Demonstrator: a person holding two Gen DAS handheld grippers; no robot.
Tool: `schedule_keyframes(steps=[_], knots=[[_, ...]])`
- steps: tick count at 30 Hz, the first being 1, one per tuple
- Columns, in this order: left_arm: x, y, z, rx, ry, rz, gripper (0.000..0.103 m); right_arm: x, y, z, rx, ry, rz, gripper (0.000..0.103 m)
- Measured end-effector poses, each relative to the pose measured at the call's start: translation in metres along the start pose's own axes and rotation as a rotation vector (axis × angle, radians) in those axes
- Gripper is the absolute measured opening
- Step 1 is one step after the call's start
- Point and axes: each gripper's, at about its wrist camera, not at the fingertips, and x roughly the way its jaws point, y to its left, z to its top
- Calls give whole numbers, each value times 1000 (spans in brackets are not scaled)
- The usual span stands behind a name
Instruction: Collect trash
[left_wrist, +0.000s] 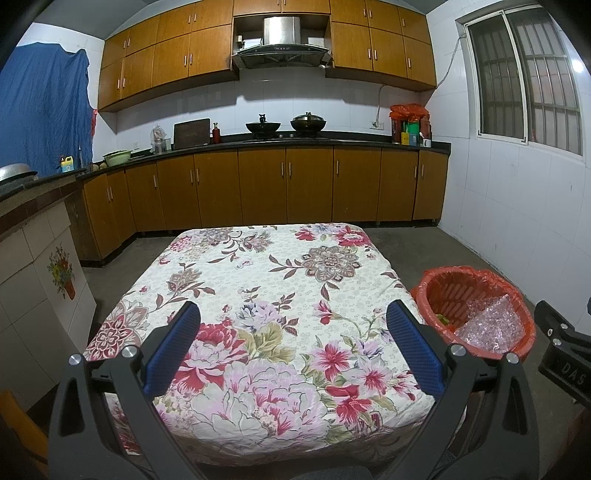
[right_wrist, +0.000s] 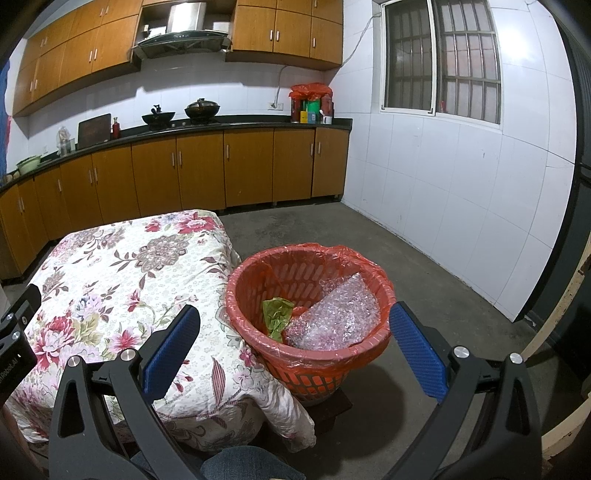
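Observation:
A red trash basket (right_wrist: 258, 354) lined with a red bag stands on the floor right of the table; it also shows in the left wrist view (left_wrist: 428, 291). Inside lie bubble wrap (right_wrist: 332, 317) and a green wrapper (right_wrist: 275, 312). The table wears a floral cloth (left_wrist: 273, 295) with nothing on it. My left gripper (left_wrist: 293, 314) is open and empty above the table's near half. My right gripper (right_wrist: 295, 317) is open and empty, held in front of the basket, above its near rim.
Wooden cabinets and a dark counter (left_wrist: 332, 142) with two woks line the far wall. A white tiled wall (right_wrist: 461, 184) and window stand to the right. Grey concrete floor (right_wrist: 406, 266) surrounds the basket. A tiled counter (left_wrist: 33, 258) stands left.

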Motion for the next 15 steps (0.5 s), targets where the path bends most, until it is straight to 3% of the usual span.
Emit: schedule_keyframes(steps=[15], knots=[[1,0,-3,2,7,-5,99,2,0,-3,0,4,2,101]])
